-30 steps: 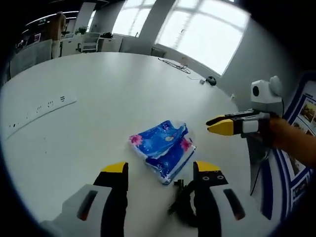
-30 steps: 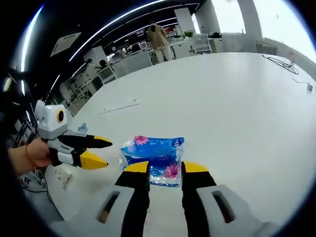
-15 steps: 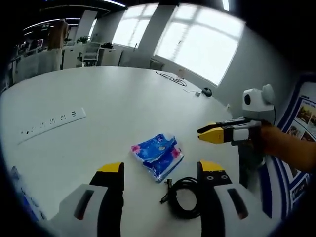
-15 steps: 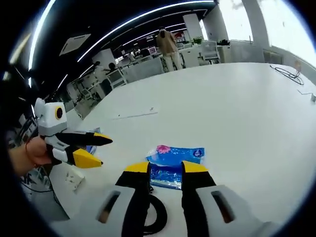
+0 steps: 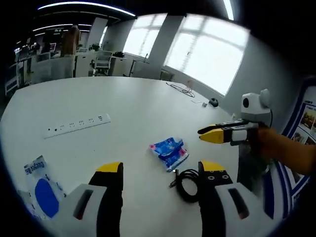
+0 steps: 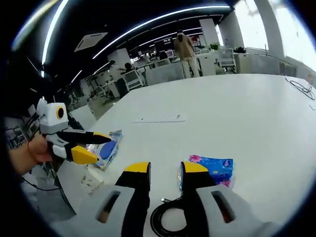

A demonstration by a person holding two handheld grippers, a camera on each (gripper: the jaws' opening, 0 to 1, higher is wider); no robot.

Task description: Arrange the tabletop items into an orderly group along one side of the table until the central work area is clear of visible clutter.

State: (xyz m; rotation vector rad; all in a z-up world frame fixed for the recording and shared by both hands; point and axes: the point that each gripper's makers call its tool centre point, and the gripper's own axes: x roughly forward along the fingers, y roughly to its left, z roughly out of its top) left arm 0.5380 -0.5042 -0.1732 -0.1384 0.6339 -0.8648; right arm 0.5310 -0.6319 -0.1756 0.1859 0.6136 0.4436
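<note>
In my left gripper view, a white packet with a blue disc (image 5: 40,190) lies at eight o'clock on the white table (image 5: 123,106), and a white power strip (image 5: 77,125) sits at ten o'clock. My left gripper (image 5: 159,170) stands wide apart, holding nothing. Just past it lies the blue tissue pack (image 5: 170,151), with a coiled black cable (image 5: 188,180) close beside it at five o'clock. At three o'clock my right gripper (image 5: 206,133) hangs over the table, jaws nearly together and empty. In my right gripper view, that blue pack (image 6: 212,170) shows at four o'clock.
</note>
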